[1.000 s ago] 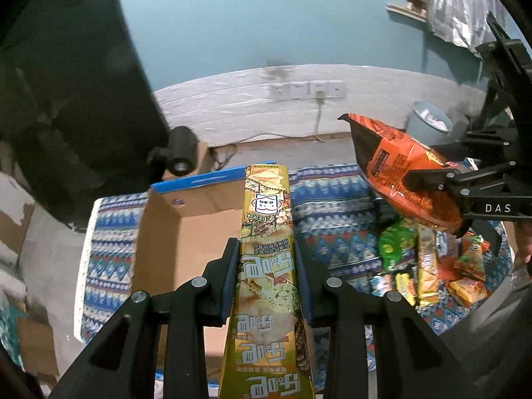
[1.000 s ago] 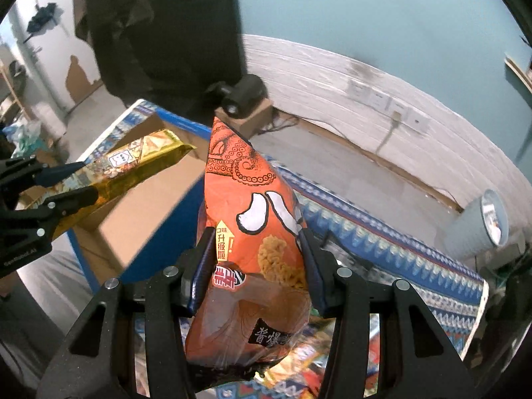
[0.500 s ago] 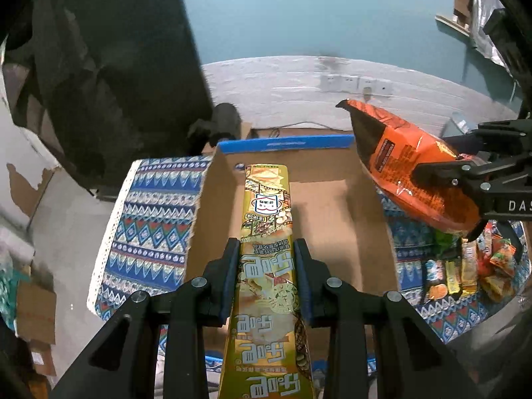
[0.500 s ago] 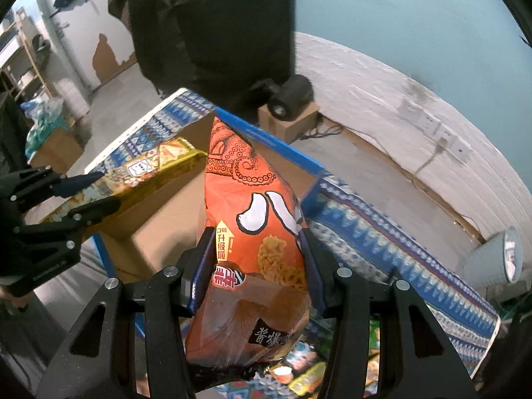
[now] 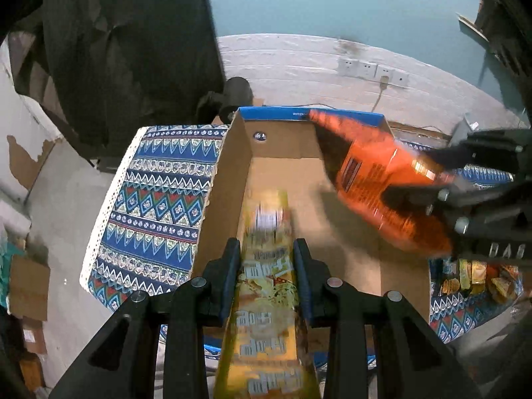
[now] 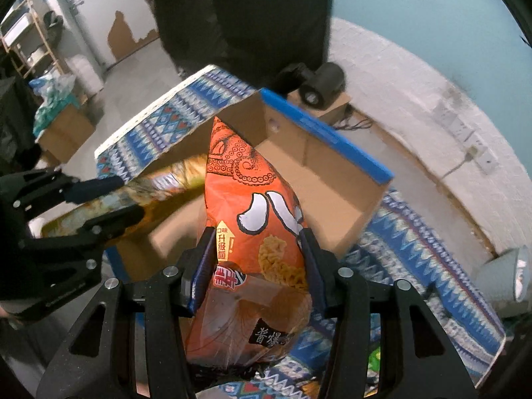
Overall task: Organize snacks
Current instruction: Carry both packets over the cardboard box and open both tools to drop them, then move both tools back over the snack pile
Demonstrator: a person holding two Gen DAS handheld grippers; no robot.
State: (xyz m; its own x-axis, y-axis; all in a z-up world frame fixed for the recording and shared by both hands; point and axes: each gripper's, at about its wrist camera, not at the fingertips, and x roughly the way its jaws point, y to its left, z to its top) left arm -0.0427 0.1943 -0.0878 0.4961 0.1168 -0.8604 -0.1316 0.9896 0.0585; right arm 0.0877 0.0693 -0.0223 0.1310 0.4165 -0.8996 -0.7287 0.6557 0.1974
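Note:
My left gripper (image 5: 266, 249) is shut on a long yellow snack pack (image 5: 267, 286), held over the open cardboard box (image 5: 229, 179) with a blue rim. The pack is blurred. My right gripper (image 6: 254, 249) is shut on an orange snack bag (image 6: 256, 219) with an octopus print, held above the box (image 6: 332, 173). In the left wrist view the orange bag (image 5: 375, 179) hangs over the box's right side in the right gripper (image 5: 429, 179). In the right wrist view the left gripper (image 6: 113, 196) and yellow pack (image 6: 159, 189) come in from the left.
The box sits on a blue patterned tablecloth (image 5: 156, 199). Several loose snack packs (image 5: 475, 276) lie on the cloth right of the box. A black cylinder (image 5: 237, 91) stands behind the box, a grey bin (image 6: 505, 276) at the right, wall sockets (image 5: 372, 68) behind.
Both grippers have moved left and forward over the box with their snacks still held. The orange bag now hangs over the box's right side; the yellow pack points into it.

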